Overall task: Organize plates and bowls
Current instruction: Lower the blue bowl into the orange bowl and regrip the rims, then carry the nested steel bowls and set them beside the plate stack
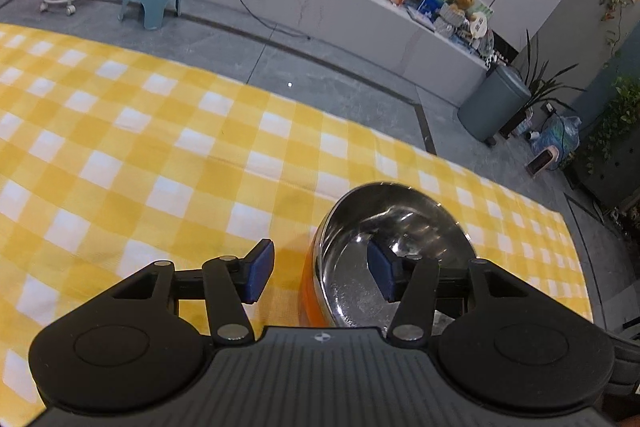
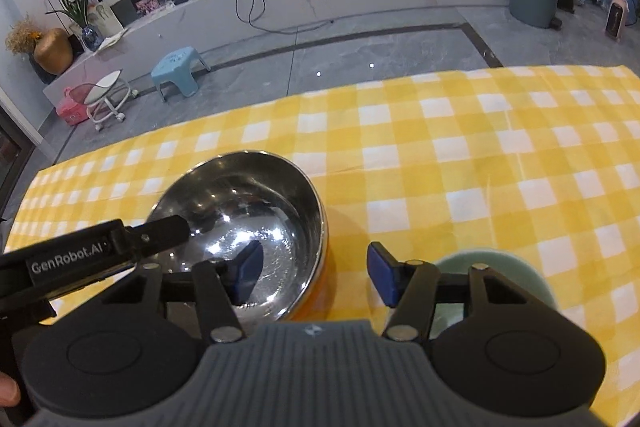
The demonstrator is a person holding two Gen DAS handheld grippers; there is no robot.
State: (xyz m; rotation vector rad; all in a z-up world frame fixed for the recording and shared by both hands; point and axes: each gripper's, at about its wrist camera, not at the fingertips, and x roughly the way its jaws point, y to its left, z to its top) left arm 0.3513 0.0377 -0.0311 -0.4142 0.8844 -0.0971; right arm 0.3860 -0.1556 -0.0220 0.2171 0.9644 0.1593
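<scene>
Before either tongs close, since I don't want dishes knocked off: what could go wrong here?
1. Both tongs straddle opposite walls of the steel bowl, left tongs and right tongs; pulling apart could tip it.
2. The polished wall may slip from the pads.
3. The green bowl sits largely hidden under the right tongs and could get bumped.

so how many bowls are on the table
2: a steel bowl with an orange outside, left of centre in the right wrist view, and a green bowl to its right, largely hidden behind the right gripper. More may be out of view.

bowl point(image 2: 240, 223) on tablecloth point(image 2: 480, 167), cup point(image 2: 516, 267) right
</scene>
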